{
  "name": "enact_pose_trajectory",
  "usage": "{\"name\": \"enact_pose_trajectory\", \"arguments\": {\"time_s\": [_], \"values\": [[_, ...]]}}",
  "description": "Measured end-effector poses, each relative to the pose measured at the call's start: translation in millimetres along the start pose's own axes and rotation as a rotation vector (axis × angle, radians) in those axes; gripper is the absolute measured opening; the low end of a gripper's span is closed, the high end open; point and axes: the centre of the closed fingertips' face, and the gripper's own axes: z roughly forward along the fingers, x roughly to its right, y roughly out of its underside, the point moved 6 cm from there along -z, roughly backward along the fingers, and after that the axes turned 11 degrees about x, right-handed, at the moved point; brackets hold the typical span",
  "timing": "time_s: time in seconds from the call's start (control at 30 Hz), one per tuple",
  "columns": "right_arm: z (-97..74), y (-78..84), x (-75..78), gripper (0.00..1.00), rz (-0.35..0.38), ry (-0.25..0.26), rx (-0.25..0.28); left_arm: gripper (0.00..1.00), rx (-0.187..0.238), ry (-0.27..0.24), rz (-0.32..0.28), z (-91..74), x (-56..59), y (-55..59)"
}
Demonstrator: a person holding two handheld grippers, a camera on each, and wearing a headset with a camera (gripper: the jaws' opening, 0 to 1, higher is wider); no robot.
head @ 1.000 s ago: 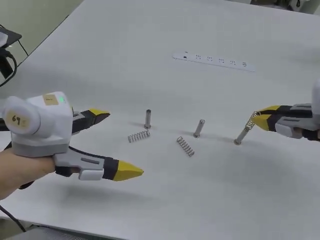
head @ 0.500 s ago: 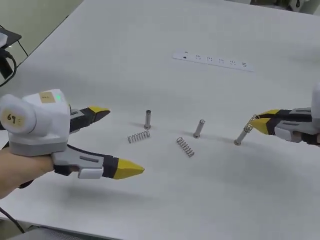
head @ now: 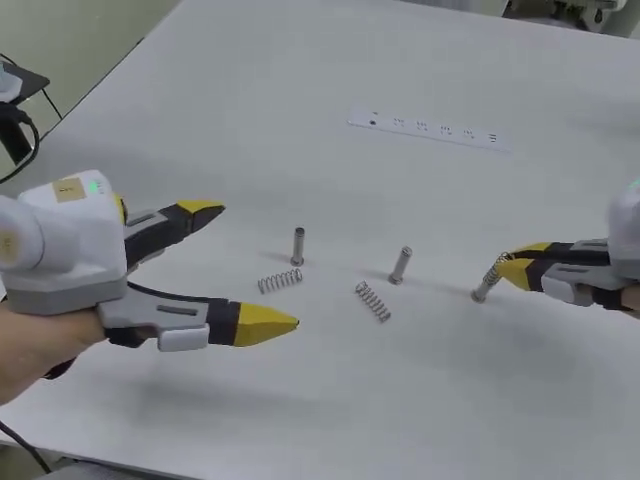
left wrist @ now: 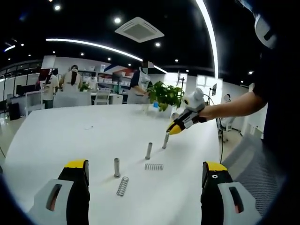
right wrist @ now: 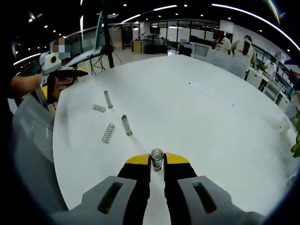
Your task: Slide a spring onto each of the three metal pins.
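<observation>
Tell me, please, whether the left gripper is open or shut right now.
Open. The left gripper has its yellow-tipped jaws spread wide apart in the head view and its own view, gripping nothing.

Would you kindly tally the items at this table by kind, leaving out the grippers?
Pins: 3
Springs: 3
Power strip: 1
Total: 7

Overhead; gripper views opposed across pins (head: 400,265)
</observation>
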Motion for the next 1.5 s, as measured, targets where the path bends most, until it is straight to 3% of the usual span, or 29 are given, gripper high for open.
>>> {"name": "enact_pose_trajectory", "arguments": {"time_s": [0.53,0.6,0.93,1.07,1.5], "values": [[10.9,21.3,0.9,0.08,0.023,-0.006,-0.032,0.98,-0.006,-0.005,0.005,-0.4,0.9,1.0],[12.1,19.9,0.5,0.08,0.025,-0.01,0.0,0.98,-0.004,-0.006,0.003,0.0,0.8,0.8],[11.9,26.0,-0.1,0.09,0.003,-0.018,0.022,0.98,0.001,-0.005,0.003,2.0,0.6,-0.4],[12.1,24.7,-1.0,0.16,0.028,-0.004,0.046,0.97,-0.007,0.001,0.007,2.3,1.9,-0.1],[-8.6,24.9,-5.4,0.17,0.044,0.02,0.096,0.97,-0.008,-0.001,0.003,-0.4,1.7,-1.1]]}}
